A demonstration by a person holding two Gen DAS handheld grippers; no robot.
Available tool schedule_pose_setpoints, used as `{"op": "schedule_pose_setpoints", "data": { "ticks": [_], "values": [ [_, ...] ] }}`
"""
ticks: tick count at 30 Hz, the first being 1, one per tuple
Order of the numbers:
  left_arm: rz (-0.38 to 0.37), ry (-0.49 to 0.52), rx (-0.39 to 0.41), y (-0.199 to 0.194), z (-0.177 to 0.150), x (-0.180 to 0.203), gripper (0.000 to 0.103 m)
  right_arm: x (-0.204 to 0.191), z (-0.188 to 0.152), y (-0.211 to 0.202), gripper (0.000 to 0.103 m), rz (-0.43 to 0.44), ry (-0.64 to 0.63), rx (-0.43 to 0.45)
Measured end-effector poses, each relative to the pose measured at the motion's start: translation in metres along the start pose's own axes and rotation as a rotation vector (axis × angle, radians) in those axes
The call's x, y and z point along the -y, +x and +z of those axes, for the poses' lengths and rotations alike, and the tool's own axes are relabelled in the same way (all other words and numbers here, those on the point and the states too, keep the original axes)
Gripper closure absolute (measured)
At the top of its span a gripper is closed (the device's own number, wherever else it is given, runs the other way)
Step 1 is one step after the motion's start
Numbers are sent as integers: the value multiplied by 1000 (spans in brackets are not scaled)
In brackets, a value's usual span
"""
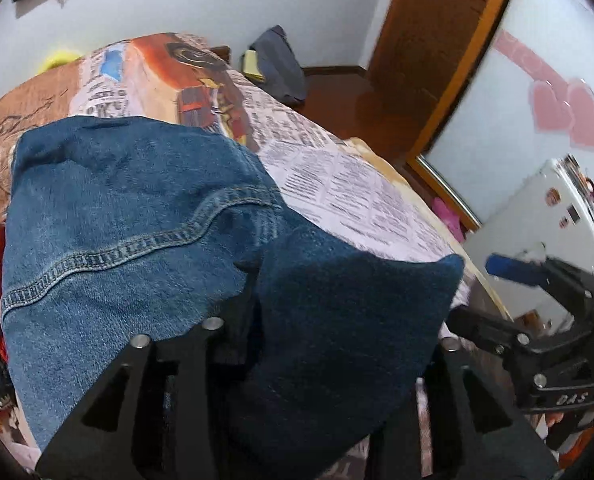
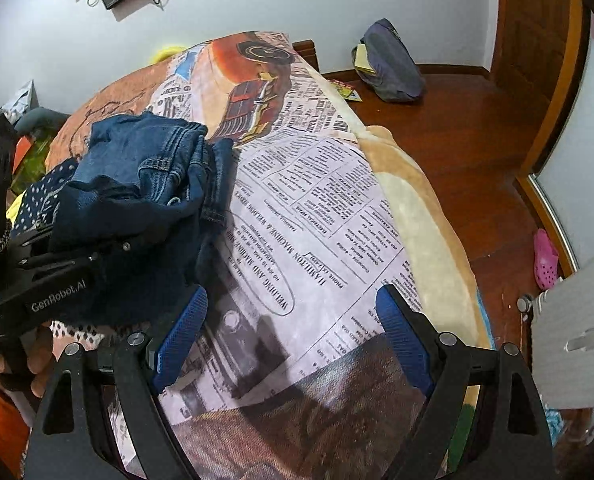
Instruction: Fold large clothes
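A pair of blue denim jeans [image 1: 137, 216] lies bunched on the bed's newspaper-print blanket [image 1: 357, 192]. In the left wrist view a dark fold of them drapes over my left gripper [image 1: 317, 316] and hides its fingertips, so I cannot see whether the pads press the cloth. The right wrist view shows the crumpled jeans [image 2: 145, 168] at the left, with the left gripper [image 2: 81, 264] buried in their near edge. To the right of the jeans my right gripper [image 2: 293, 320] hangs over bare blanket [image 2: 317, 240]. It is open, with nothing between its blue pads [image 2: 181, 332].
A navy dotted garment [image 2: 45, 196] and other clothes lie left of the jeans. The bed's right edge drops to a wooden floor [image 2: 477, 140] with a grey bag [image 2: 393, 68] and a pink sandal [image 2: 545, 258]. A white cabinet [image 2: 577, 320] stands near right.
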State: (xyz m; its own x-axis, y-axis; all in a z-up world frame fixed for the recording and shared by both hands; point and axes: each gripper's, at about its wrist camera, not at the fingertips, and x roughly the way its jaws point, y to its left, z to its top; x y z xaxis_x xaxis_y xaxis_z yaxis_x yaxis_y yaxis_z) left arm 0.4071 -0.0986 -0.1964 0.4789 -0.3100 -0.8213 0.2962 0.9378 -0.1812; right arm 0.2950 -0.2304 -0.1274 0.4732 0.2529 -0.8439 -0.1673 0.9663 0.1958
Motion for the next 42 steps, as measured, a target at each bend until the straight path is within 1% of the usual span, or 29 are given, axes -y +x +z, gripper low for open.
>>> {"op": "schedule_pose_setpoints", "data": {
  "ticks": [2, 3, 5, 8, 10, 12, 15, 17, 18, 19, 22, 23, 24, 25, 28, 30, 31, 34, 36, 38, 40, 42],
  "values": [
    [-26, 12, -5, -6, -3, 1, 54, -4, -1, -2, 19, -7, -15, 4],
    [-38, 15, -9, -9, -4, 1, 50, -6, -2, -4, 19, -9, -24, 7],
    [-65, 20, -32, -17, -8, 2, 37, -9, -2, -8, 19, -10, -39, 13],
    [-82, 8, -49, -30, -13, -2, 36, -14, -2, -13, 19, -8, -49, 24],
    [-95, 1, -26, -47, -18, -7, 36, -16, -1, -17, 19, 10, -39, 29],
    [-84, -7, 7, -66, -26, -17, 36, -19, 1, -21, 19, 51, -17, 37],
    [-37, -36, 43, -92, -36, -42, 35, -31, 7, -26, 19, 90, -14, 59],
    [27, -73, 71, -107, -42, -65, 31, -44, 13, -27, 19, 105, -34, 75],
    [51, -87, 80, -109, -43, -73, 29, -48, 15, -26, 19, 109, -41, 80],
    [91, -109, 86, -112, -46, -87, 27, -55, 18, -23, 19, 115, -52, 80],
    [186, -157, 62, -107, -56, -115, 27, -74, 25, -7, 19, 126, -89, 61],
    [265, -156, 47, -101, -60, -122, 27, -80, 26, 3, 19, 129, -103, 43],
    [315, -149, 33, -95, -63, -125, 27, -82, 26, 10, 19, 132, -111, 26],
    [339, -137, 23, -89, -67, -128, 24, -83, 27, 21, 19, 130, -124, -2],
    [307, -153, 39, -80, -79, -133, 23, -71, 23, 46, 19, 98, -99, -64],
    [289, -160, 50, -80, -81, -134, 23, -59, 19, 50, 18, 118, -80, -85],
    [281, -164, 54, -79, -82, -134, 23, -55, 18, 49, 18, 125, -75, -83],
    [249, -173, 47, -82, -82, -140, 23, -52, 19, 38, 17, 94, -91, -74],
    [220, -181, 31, -85, -77, -143, 24, -60, 23, 31, 17, 59, -123, -65],
    [202, -185, 29, -90, -71, -148, 24, -72, 32, 24, 16, 32, -178, -35],
    [192, -192, 44, -95, -59, -155, 24, -86, 43, 19, 15, 42, -233, -5],
    [195, -194, 56, -96, -46, -163, 24, -93, 54, 21, 15, 63, -253, 1]
  ]
}}
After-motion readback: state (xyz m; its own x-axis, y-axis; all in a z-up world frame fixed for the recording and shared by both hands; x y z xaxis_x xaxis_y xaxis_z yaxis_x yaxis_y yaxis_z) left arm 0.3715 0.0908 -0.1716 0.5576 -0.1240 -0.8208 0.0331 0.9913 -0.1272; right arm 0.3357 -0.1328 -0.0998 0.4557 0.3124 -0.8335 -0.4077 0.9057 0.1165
